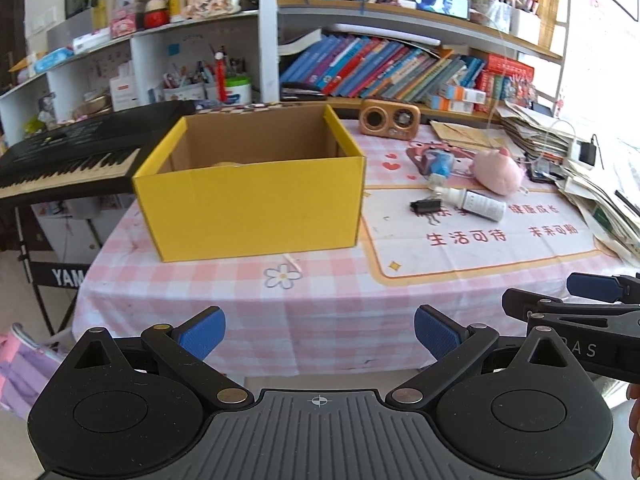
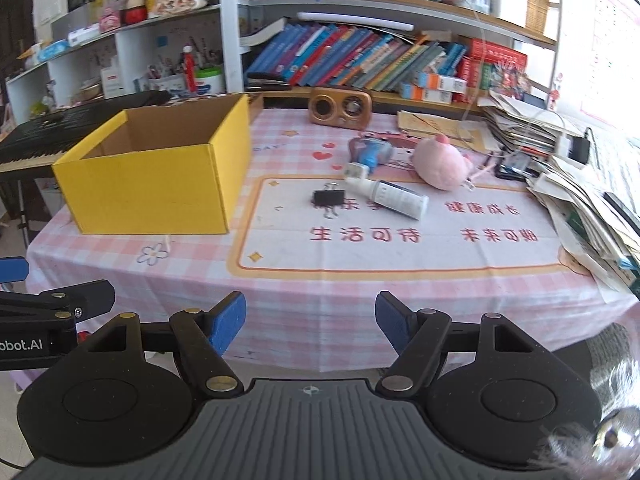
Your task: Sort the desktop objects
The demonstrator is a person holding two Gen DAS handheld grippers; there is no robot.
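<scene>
An open yellow cardboard box stands on the left part of the pink checked table. Right of it lie a black binder clip, a white spray bottle, a blue-and-grey toy and a pink plush pig. My left gripper hovers open over the table's front edge, nothing between its blue pads. My right gripper is also open and empty, short of the printed mat, well back from the clip.
A wooden retro speaker sits at the back by the bookshelf. Stacked papers crowd the right edge. A black keyboard stands left of the table. Something pale shows inside the box. Each gripper shows at the other view's side.
</scene>
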